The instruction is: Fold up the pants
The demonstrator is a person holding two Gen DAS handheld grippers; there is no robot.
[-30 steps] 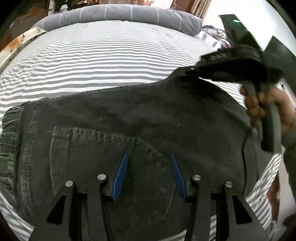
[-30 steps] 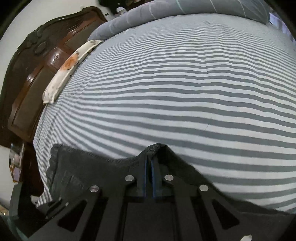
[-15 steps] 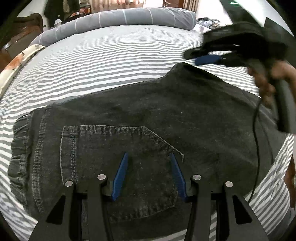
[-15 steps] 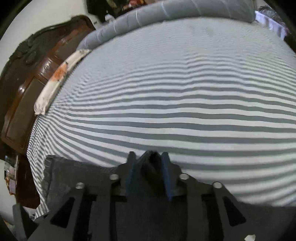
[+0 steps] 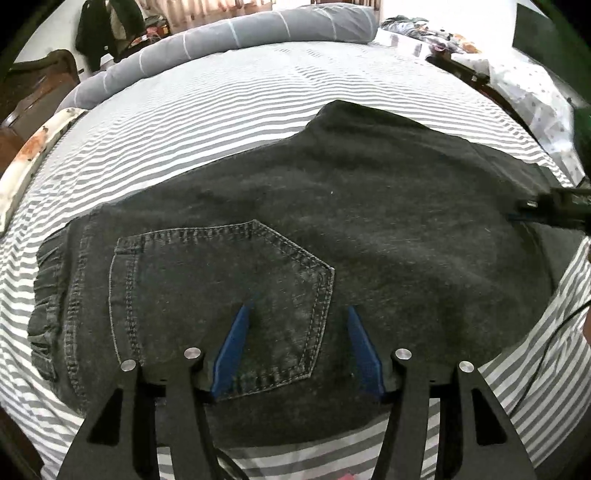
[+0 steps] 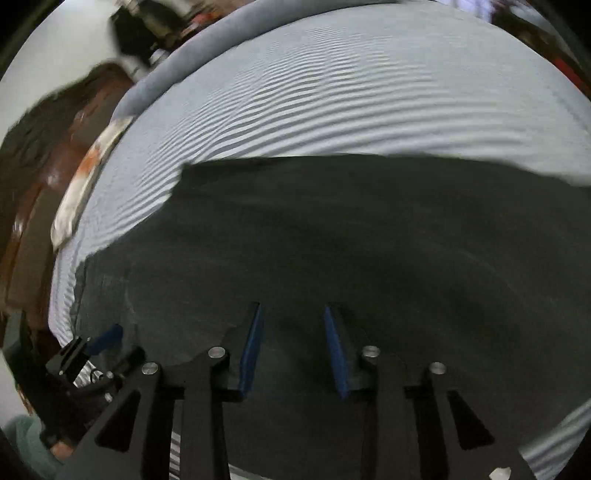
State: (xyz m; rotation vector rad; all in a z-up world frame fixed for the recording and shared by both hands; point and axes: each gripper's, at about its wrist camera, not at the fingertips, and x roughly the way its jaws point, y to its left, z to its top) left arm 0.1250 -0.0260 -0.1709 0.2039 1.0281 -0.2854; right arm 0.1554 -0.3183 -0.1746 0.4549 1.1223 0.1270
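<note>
Dark grey jeans lie flat on the striped bed, waistband at the left, back pocket up. My left gripper is open and empty, hovering over the pocket near the front edge. My right gripper is open and empty above the jeans, which fill the lower half of the blurred right wrist view. The right gripper also shows at the right edge of the left wrist view. The left gripper shows at the lower left of the right wrist view.
The bed has a grey-and-white striped sheet with a long grey bolster at the far end. A dark wooden headboard stands at the left. Patterned bedding lies at the far right.
My right gripper has opened and let go of the crotch corner of the jeans, then pulled back to the right and lifted. The left gripper has risen a little.
</note>
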